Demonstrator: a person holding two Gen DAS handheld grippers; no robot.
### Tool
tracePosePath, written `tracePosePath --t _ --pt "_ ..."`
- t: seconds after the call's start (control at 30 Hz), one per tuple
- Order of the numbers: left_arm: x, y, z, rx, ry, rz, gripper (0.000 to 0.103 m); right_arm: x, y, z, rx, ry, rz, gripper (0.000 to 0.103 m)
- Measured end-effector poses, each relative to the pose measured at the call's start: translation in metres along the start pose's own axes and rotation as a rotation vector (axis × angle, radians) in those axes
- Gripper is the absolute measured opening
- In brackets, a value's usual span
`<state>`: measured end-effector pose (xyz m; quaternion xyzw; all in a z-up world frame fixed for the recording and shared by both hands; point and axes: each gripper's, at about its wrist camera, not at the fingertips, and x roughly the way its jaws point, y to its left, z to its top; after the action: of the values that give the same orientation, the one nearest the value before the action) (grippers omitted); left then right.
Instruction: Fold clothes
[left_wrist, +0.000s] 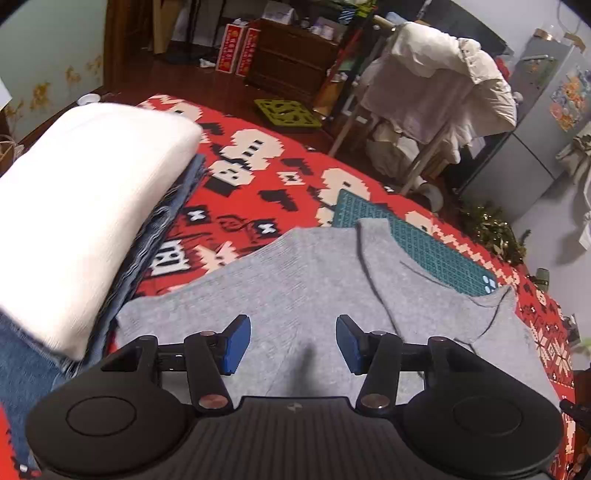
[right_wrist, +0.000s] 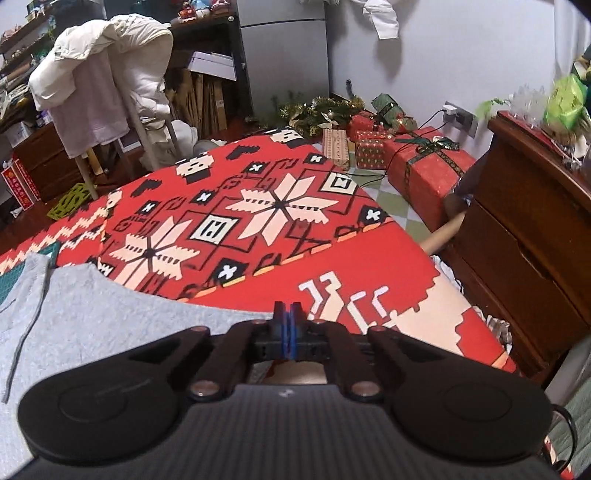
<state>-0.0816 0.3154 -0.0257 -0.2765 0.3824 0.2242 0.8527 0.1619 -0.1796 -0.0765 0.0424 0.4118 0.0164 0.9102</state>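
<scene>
I take the grey garment (left_wrist: 314, 291) as my landmark: it lies spread on the red patterned blanket (right_wrist: 258, 206), one far corner draped over a teal studded mat (left_wrist: 417, 247), with dark seam lines crossing its upper half. My left gripper (left_wrist: 293, 343) hangs directly above the garment's near portion, its blue pads (left_wrist: 236, 343) spread wide apart with nothing between them, and its shadow falls on the cloth just below. My right gripper (right_wrist: 287, 325) sits at the garment's right edge, pads pressed tightly together; whether a pinch of grey fabric is caught between them I cannot tell, since the edge disappears behind the fingers. To the left of the garment stands a stack of folded things, a thick white piece (left_wrist: 85, 206) on top of blue denim (left_wrist: 162, 236), so I judge some laundry already lies folded while the grey one lies mostly flat. As I read it, this scene fits either the garment being laid out and smoothed ahead of a fold, or a fold along the right side being set up. Whichever it is, the left gripper would need to come down onto a definite edge or seam, not the open middle, before it pinches, and I would want both sides held level so the cloth does not bunch.
</scene>
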Motion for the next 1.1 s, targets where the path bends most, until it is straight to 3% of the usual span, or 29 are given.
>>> tracePosePath --t 0.1,0.23,0.33,0.43,0.5,0.57,0.7,0.87,1.1 --pt "0.003 -0.001 0.003 0.025 -0.008 0.001 0.05 -0.003 0.009 0.0 -0.054 -0.013 -0.035 0.013" --pt "0.003 0.003 0.008 0.014 -0.018 -0.002 0.05 -0.021 0.013 0.007 -0.047 -0.092 -0.013 0.015" --pt "0.003 0.006 0.012 -0.009 -0.021 -0.031 0.05 -0.043 0.028 0.016 -0.04 -0.181 0.133 0.018" --pt "0.004 0.006 0.014 -0.012 -0.02 -0.039 0.05 -0.038 0.057 0.024 -0.059 -0.148 0.336 0.017" --pt "0.005 0.007 0.015 -0.018 -0.015 -0.04 0.05 -0.024 0.081 0.027 -0.112 -0.098 0.367 0.015" --pt "0.006 0.009 0.015 -0.032 -0.01 -0.05 0.05 -0.006 0.107 0.027 -0.213 -0.063 0.335 0.011" --pt "0.007 0.01 0.017 -0.04 -0.006 -0.058 0.05 0.015 0.13 0.021 -0.279 -0.011 0.324 0.003" --pt "0.011 0.012 0.018 -0.045 0.003 -0.059 0.05 0.032 0.143 0.016 -0.345 0.0 0.279 0.002" --pt "0.01 0.013 0.02 -0.053 0.003 -0.066 0.05 0.033 0.133 0.024 -0.296 -0.021 0.308 0.004"
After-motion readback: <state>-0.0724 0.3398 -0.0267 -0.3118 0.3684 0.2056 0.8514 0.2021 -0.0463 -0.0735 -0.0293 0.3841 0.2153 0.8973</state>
